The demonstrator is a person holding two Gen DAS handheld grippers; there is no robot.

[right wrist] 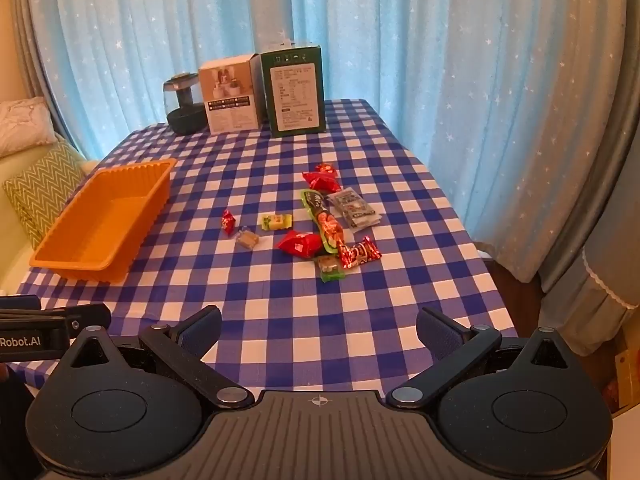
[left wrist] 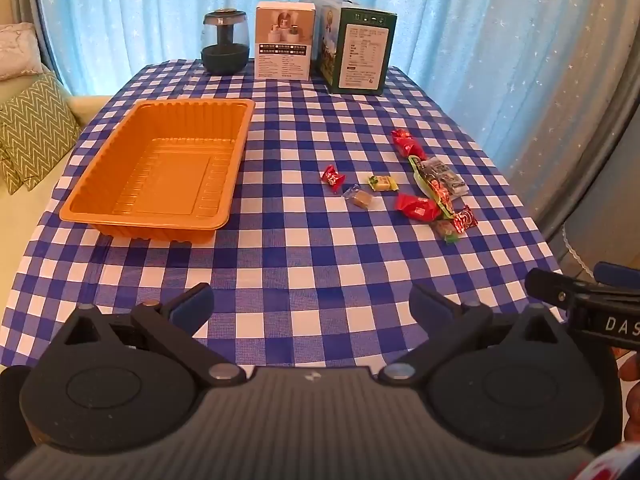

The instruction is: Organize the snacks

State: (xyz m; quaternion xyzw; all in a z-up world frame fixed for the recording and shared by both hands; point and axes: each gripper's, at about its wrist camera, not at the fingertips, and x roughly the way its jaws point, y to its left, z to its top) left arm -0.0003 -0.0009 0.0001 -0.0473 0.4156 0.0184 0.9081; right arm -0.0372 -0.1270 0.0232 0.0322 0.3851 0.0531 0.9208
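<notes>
With both sets of tongs hanging over the near table edge, nothing is gripped: left gripper (left wrist: 312, 304) jaws at full spread, empty; right gripper (right wrist: 319, 330) same. Checked cloth (right wrist: 304, 312) only between the pads.

Snacks (right wrist: 316, 220) lie loose, near 12 o'clock from the right gripper, roughly 1 o'clock from the left. My read: right hand is nearer and better lined up. Closest piece to it is the green-wrapped candy (right wrist: 331, 269), touching the red foil candy (right wrist: 359, 254). The long green-and-red stick pack (right wrist: 323, 220) runs near-to-far, roughly 11-to-5, so jaws as they stand would straddle it across its width. Small red candy (right wrist: 227, 222) and clear-wrapped toffee (right wrist: 247, 239) sit apart at 11.

Orange tray (left wrist: 160, 176), empty, at 11 o'clock from the left gripper, well apart from the snacks, long axis near-to-far.

Beyond: jar (left wrist: 225, 45) and two boxes (left wrist: 320, 46) at the far edge.
</notes>
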